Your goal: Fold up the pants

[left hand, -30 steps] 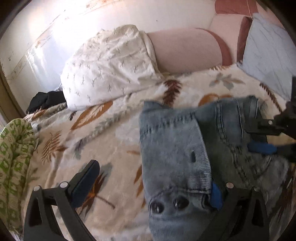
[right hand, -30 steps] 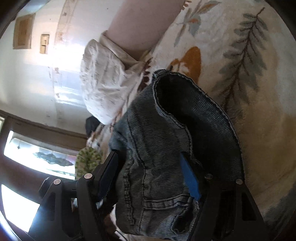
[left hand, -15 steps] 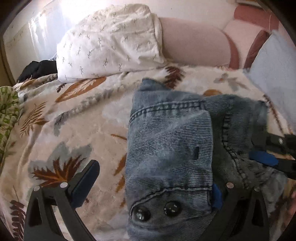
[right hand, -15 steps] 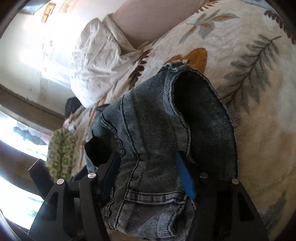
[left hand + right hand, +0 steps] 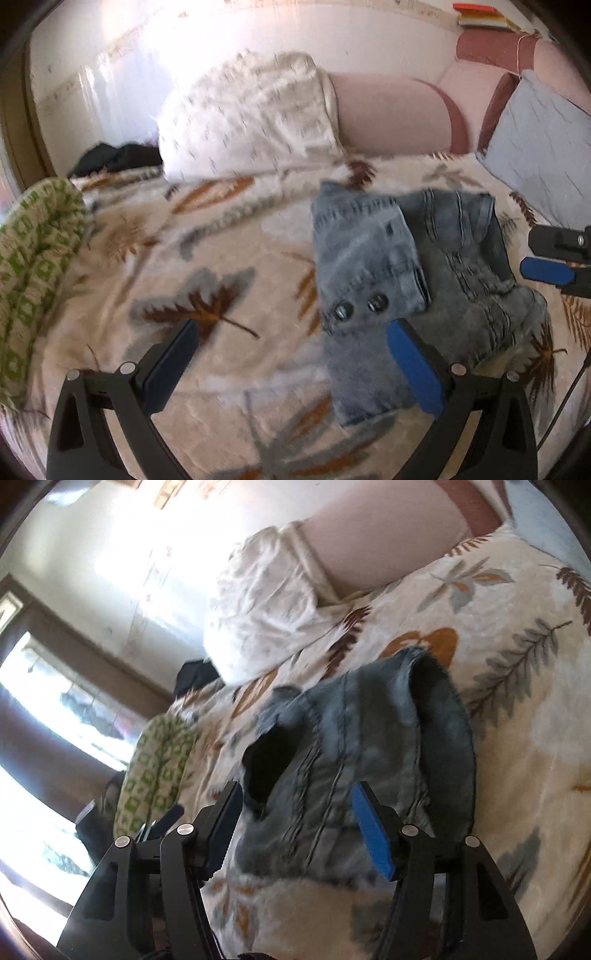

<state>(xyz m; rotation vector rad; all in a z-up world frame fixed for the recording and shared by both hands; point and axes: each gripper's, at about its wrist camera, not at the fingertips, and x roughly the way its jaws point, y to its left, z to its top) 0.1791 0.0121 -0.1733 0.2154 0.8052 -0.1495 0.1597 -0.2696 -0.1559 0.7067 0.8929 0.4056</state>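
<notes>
Left wrist view: the bed (image 5: 229, 258), covered in a cream blanket with a leaf print, fills the picture, with a white pillow (image 5: 247, 118) and a pink bolster (image 5: 391, 114) along its far edge and a pale blue pillow (image 5: 539, 147) at the far right corner. A green-patterned cloth (image 5: 33, 258) hangs over the left edge. The pants (image 5: 399, 266), faded blue denim, lie folded in a thick bundle on the right half of the bed, two dark buttons facing up. The left gripper (image 5: 291, 365) points down at a slant over the near part of the blanket; its jaws stand wide open and empty, the blue pad of the right finger just over the bundle's near edge. The right gripper (image 5: 554, 258) enters from the right edge, beside the denim and apart from it.

Right wrist view: the right gripper (image 5: 295, 830) is rolled, so the bed runs aslant. Its jaws are open with nothing pressed between them, and the bundle lies beyond the fingertips.

Against half a second ago, both grippers have drawn back: the left jaws, which then had the waistband by the right pad, are now clear of it, and the right jaws, which then straddled the denim, have lifted off it. The pants stay folded where they were
</notes>
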